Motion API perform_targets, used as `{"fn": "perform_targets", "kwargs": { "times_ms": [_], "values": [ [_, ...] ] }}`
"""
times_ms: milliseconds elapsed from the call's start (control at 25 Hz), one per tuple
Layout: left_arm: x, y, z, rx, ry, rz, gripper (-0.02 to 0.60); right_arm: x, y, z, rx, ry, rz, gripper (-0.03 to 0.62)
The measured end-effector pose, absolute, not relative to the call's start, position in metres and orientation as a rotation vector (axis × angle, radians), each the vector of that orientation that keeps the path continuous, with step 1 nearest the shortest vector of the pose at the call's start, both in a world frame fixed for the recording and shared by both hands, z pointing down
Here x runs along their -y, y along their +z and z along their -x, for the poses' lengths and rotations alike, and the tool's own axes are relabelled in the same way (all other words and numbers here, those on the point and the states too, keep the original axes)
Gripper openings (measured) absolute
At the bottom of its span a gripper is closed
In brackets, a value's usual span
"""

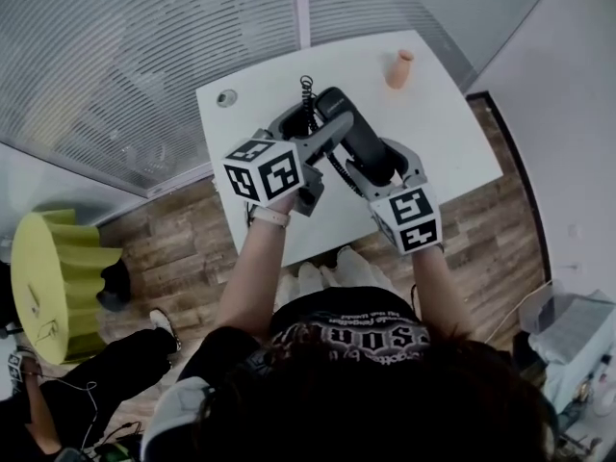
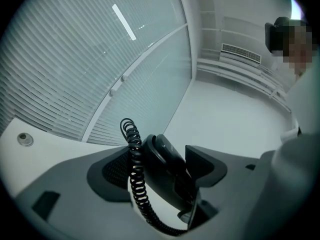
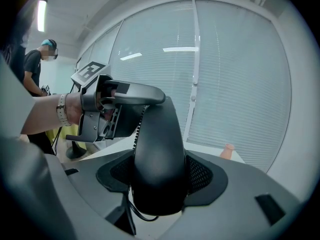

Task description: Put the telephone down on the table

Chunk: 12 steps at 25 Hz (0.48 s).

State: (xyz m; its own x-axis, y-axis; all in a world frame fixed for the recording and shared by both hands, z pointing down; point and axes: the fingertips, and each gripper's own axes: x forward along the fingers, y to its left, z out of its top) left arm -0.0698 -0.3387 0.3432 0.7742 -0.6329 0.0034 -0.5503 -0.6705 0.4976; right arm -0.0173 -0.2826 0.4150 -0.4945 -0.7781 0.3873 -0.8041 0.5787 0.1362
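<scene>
1. The white table is lying below both my grippers, with bare top just ahead of them. That is where I am judging the set-down should go.
2. The telephone is hanging in the air above the table, spanning from my right gripper to my left one. It is looking like hard, smooth, curved plastic: stiff, fairly light, and likely to slip, so I am judging the thick handle and the ends the best holds.
3. My right gripper is clamping the telephone across its body, both pads pressing its sides.
4. My left gripper is looking closed on the far end of the telephone.
5. The coiled cord is running down just inside my left gripper's left pad. It is springy and may be tugging as I lower.
6. A small peach cup is standing well beyond my right gripper, out of the way.
</scene>
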Motion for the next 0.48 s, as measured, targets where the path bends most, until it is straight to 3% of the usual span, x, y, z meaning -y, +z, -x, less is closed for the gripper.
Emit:
{"fn": "perform_targets", "kwargs": {
  "times_ms": [480],
  "values": [
    [0.423, 0.367, 0.072, 0.891, -0.145, -2.456, 0.322, 0.365, 0.432, 0.023, 2.419, 0.139, -1.25, 0.284]
  ]
}}
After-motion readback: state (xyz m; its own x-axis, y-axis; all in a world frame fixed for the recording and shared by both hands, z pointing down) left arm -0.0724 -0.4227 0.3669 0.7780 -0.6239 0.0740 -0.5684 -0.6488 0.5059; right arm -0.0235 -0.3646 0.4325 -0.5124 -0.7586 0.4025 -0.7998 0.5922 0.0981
